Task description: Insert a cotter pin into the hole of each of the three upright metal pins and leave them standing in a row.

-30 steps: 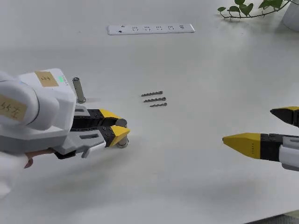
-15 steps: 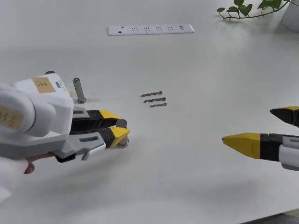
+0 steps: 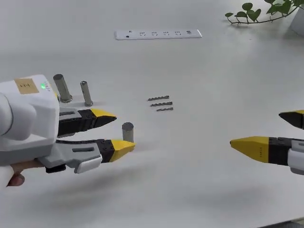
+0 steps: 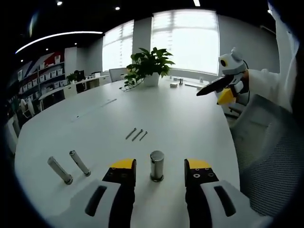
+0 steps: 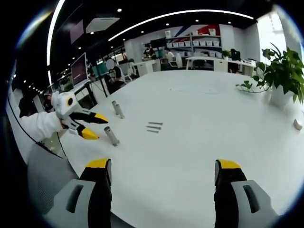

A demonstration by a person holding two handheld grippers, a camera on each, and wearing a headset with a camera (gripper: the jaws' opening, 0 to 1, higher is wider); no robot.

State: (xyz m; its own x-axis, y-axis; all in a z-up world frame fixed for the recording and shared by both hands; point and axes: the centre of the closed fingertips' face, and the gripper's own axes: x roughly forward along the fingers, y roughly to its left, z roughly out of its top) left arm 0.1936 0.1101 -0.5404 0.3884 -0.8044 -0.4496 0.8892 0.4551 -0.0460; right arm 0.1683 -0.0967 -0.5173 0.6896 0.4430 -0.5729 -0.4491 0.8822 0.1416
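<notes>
Three grey metal pins stand upright on the white table: a thick one (image 3: 61, 88), a thinner one (image 3: 86, 93) beside it, and a short one (image 3: 128, 130) nearer the middle. My left gripper (image 3: 113, 131) is open, its yellow tips either side of and just short of the short pin (image 4: 156, 166), not touching it. Three cotter pins (image 3: 161, 103) lie side by side to the right of the pins, also seen as cotter pins (image 4: 137, 134). My right gripper (image 3: 266, 132) is open at the right edge, holding nothing; its own view shows the gripper (image 5: 163, 172) above bare table.
A white power strip (image 3: 158, 34) lies at the far side of the table. A potted plant (image 3: 266, 9) trails its leaves at the back right corner. The table's near edge runs along the bottom right.
My left gripper has opened and let go of the short pin, which now stands free between its tips. The gripper has drawn back to the left. The right gripper has stayed put.
</notes>
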